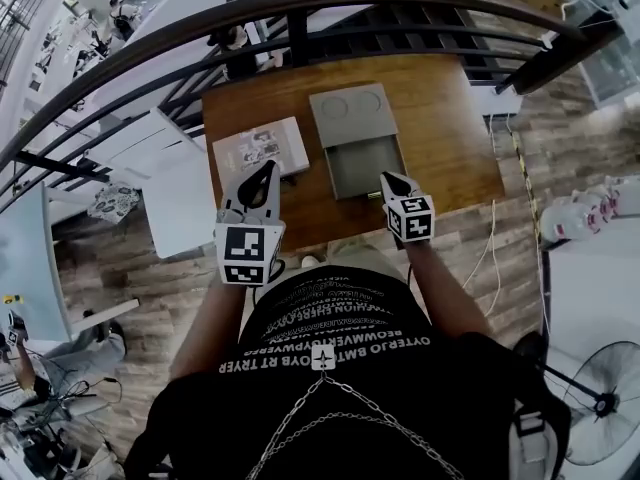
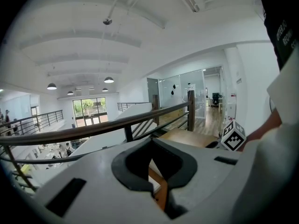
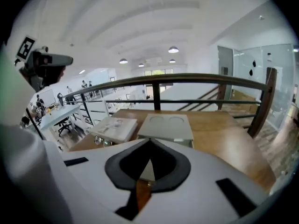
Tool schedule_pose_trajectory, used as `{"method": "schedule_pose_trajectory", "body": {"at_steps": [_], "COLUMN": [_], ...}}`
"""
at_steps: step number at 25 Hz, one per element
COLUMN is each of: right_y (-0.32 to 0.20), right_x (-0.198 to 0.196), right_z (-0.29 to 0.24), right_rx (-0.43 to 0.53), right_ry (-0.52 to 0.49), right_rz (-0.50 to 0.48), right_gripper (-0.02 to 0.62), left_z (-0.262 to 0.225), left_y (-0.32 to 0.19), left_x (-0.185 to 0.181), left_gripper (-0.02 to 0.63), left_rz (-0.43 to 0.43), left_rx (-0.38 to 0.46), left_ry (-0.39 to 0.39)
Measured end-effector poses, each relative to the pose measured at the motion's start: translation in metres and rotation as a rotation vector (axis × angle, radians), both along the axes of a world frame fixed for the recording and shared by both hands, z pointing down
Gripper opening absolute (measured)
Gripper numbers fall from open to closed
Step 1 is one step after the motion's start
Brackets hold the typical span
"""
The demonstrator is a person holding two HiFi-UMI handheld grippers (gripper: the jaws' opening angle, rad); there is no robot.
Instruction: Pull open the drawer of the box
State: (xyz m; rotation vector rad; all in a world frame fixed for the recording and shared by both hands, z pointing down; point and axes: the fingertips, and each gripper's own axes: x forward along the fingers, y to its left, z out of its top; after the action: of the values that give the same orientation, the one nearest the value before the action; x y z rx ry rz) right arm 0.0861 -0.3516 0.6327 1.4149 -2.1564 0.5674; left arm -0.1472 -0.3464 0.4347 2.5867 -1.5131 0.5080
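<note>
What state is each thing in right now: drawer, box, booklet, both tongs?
Drawer: pulled open toward the person.
Grey box: flat on the wooden table.
White booklet: lying flat, left of the box.
Left tongs: shut, empty.
Right tongs: shut, empty, clear of the drawer.

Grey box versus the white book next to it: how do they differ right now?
The grey box is plain with two round dents on top; the white book has a printed cover. The box has its drawer pulled out; the book lies shut, slightly turned. Both rest on the table, side by side.
</note>
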Motion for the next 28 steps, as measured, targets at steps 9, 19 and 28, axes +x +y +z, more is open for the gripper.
{"method": "schedule_pose_trajectory", "body": {"at_steps": [9, 19, 28], "right_y": [-0.002, 0.038, 0.042], "right_x": [-0.032, -0.054, -0.047], "right_z": [-0.166, -0.225, -0.215], "right_rx": [0.329, 0.411, 0.394], "right_ry": [-0.012, 0.008, 0.053], "right_rz": [-0.082, -0.111, -0.083], "right_gripper": [-0.005, -0.003, -0.003], "left_z": [-0.027, -0.032, -0.029], "left_y": [0.019, 0.038, 0.035], "left_x": [0.004, 0.003, 0.011], "left_gripper": [0.006, 0.006, 0.006], "left_rz": [0.023, 0.068, 0.091], "left_rx": [0.055, 0.073, 0.058], "left_ry": [0.071, 0.102, 0.124]}}
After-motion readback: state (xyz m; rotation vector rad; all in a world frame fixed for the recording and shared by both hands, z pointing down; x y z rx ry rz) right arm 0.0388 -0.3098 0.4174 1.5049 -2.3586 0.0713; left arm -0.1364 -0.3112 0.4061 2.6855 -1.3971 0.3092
